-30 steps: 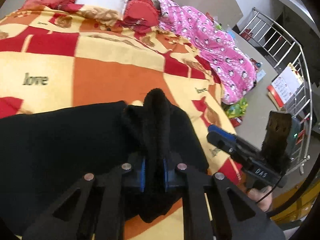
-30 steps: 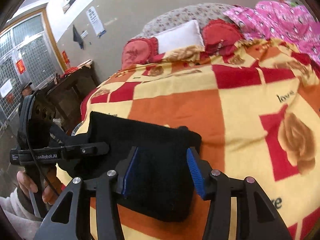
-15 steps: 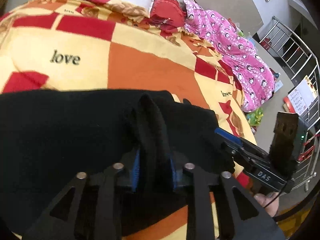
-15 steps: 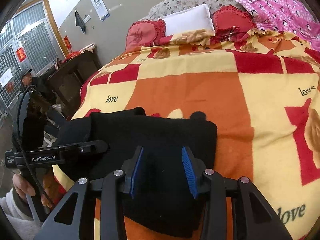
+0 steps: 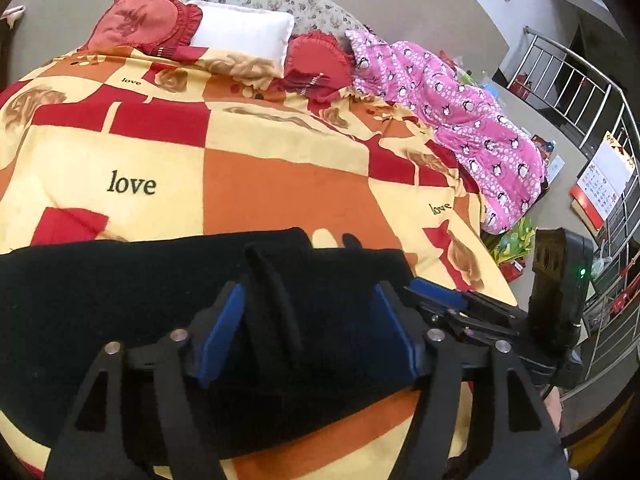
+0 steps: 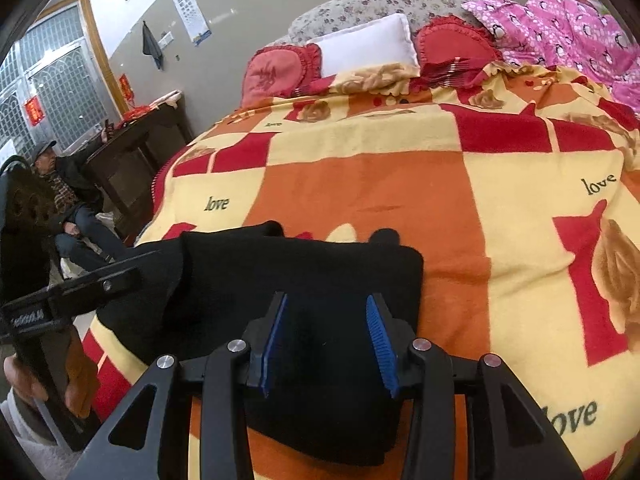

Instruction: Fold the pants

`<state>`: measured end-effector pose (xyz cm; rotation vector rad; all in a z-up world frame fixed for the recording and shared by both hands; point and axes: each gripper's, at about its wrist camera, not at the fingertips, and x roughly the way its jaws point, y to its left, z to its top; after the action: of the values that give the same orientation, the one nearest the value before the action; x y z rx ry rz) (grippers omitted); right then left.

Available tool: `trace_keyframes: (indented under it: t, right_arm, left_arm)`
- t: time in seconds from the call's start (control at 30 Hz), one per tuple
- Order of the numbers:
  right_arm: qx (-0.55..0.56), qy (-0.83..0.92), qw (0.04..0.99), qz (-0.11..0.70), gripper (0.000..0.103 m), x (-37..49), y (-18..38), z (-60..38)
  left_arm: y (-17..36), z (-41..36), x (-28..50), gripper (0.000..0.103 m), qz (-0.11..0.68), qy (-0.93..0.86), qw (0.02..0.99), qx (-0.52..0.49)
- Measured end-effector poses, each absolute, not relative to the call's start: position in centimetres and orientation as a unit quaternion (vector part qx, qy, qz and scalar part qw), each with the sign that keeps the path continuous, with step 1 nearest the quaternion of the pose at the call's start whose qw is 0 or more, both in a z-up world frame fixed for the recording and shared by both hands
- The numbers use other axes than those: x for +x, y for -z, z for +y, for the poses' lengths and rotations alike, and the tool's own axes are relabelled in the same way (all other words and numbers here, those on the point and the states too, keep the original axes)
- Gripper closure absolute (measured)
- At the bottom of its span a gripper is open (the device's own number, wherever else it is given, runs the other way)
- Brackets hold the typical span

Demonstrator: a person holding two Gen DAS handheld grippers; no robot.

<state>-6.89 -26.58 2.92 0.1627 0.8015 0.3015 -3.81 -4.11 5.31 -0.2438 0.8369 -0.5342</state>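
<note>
The black pants lie folded on the checked blanket near the bed's front edge, also in the right wrist view. My left gripper is open just above them; a raised ridge of cloth stands between its blue pads, untouched. My right gripper is open and empty over the right end of the pants. It shows in the left wrist view, close beside the left one.
The blanket covers the bed. Red cushions and a white pillow lie at the head. A pink quilt hangs off the right side. A metal railing stands right. A seated man and a dark table are left.
My left gripper has opened and let go of the pinched fold of pants, which now lies on the bed. The right gripper stayed open over the pants.
</note>
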Motion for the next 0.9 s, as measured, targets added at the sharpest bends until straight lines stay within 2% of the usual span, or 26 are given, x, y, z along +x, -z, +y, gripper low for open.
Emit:
trace_keyframes:
  t: [0.27,0.57,0.9]
  right_arm:
    - [0.078,-0.141,0.903,0.397,0.062,-5.5,-2.4,-26.8]
    - [0.088,-0.145,0.9,0.402,0.062,-5.5,-2.3,-27.1]
    - [0.055,-0.16,0.898,0.406,0.06,-9.5,-3.3,-26.1]
  left_arm:
    - [-1.7,-4.2,-2.0,0.037,0.436,0.215,0.867,-0.11]
    - [-1.6,-4.2,-2.0,0.037,0.427,0.213,0.872,-0.112]
    - [-1.6,-3.2,-3.0,0.034,0.425,0.206,0.873,-0.126]
